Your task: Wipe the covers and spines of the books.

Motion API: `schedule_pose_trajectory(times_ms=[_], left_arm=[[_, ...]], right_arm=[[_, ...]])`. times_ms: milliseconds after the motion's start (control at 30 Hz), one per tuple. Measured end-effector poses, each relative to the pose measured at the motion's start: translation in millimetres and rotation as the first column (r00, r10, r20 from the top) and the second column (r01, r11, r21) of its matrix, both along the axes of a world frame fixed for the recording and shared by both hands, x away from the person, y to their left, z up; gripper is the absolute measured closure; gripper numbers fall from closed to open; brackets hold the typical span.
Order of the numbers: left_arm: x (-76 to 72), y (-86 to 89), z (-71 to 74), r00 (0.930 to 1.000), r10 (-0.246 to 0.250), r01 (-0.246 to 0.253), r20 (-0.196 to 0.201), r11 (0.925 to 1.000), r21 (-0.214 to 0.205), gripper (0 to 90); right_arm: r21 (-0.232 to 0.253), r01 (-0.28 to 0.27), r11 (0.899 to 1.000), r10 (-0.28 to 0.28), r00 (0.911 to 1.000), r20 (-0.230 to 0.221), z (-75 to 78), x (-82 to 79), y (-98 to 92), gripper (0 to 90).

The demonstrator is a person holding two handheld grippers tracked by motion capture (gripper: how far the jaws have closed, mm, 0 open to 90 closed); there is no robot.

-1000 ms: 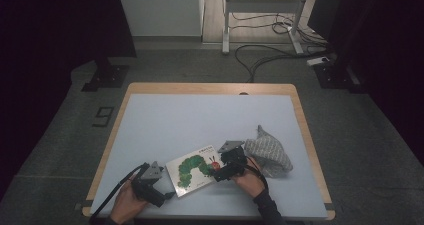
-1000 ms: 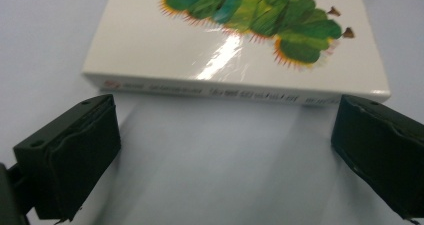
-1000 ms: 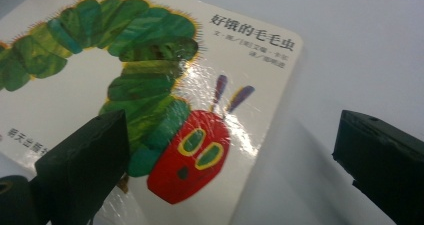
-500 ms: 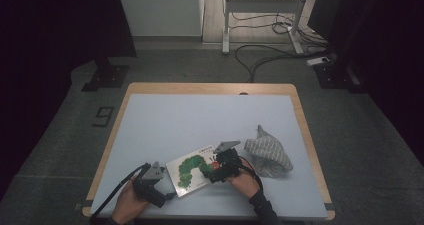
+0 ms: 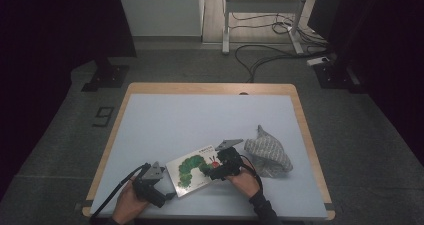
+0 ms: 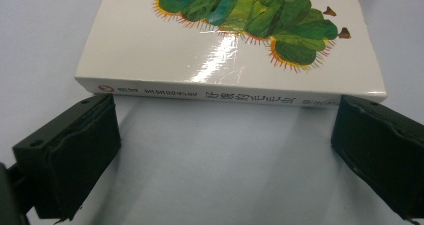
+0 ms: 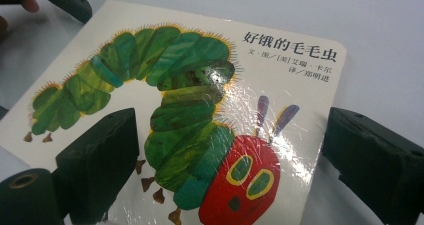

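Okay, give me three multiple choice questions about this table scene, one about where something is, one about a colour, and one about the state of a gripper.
1. Where does the grey patterned cloth bag lie relative to the picture book?
A. To the book's right
B. On top of the book
C. At the table's far left corner

2. What colour is the caterpillar's head on the book cover?
A. Blue
B. Red
C. White

3. How do the jaws of the left gripper stand?
A. Shut on the book's spine
B. Shut on the cloth bag
C. Open, apart at the spine's two ends

Answers:
1 A: the high view shows the bag on the table right of the book.
2 B: the right gripper view shows a red head with yellow-green eyes.
3 C: the left gripper view shows bare table between the jaws.
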State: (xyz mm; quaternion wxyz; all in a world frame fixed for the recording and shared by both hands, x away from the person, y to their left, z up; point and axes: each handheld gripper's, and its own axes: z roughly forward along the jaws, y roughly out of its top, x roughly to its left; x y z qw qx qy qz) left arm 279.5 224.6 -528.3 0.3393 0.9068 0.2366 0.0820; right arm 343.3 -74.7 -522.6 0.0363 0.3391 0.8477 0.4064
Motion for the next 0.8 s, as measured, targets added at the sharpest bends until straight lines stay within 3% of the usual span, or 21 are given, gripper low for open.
schedule_pose_trajectory(times_ms=[500,800], left_arm=[[0.2,0.1,0.0,1.0000,-0.001,0.001,-0.002,1.0000,-0.001,0.0],[0.0,0.1,0.0,1.0000,0.000,0.000,0.000,1.0000,0.000,0.0]], right_arm=[[0.073,0.015,0.997,-0.014,0.9997,-0.020,12.6,1.2,-6.4,8.9],[0.069,0.022,0.997,-0.020,0.9993,-0.031,21.3,0.0,-6.2,9.4]])
